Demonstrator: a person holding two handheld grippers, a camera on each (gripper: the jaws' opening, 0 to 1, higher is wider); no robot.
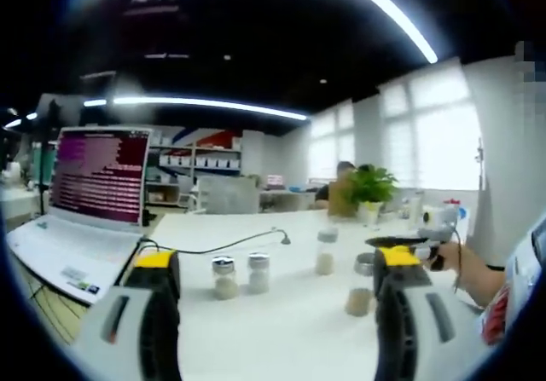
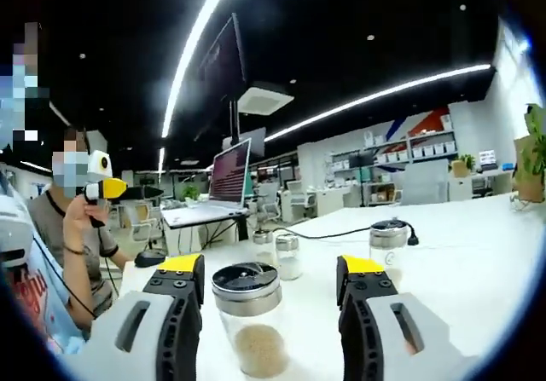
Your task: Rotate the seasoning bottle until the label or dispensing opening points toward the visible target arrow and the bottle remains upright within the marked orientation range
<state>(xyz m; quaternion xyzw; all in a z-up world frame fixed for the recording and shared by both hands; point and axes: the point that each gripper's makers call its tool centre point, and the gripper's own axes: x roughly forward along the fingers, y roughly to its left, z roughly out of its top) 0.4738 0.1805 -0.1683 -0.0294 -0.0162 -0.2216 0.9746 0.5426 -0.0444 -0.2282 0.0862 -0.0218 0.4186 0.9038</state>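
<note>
Glass seasoning bottle with steel shaker lid [image 2: 248, 316] stands upright on the white bench [image 2: 478, 253], between my right tool [image 2: 271, 283]'s spread jaws, untouched. Left tool [image 1: 275, 266] spread, empty. I'd close squarely, twist gently about vertical; no arrow visible to me.

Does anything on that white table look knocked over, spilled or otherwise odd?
Nothing stands out. The four seasoning bottles stand upright on the white table, lids on, with no powder spilled around them. The open laptop sits at the table's edge, and a black cable trails loosely across the top.
</note>
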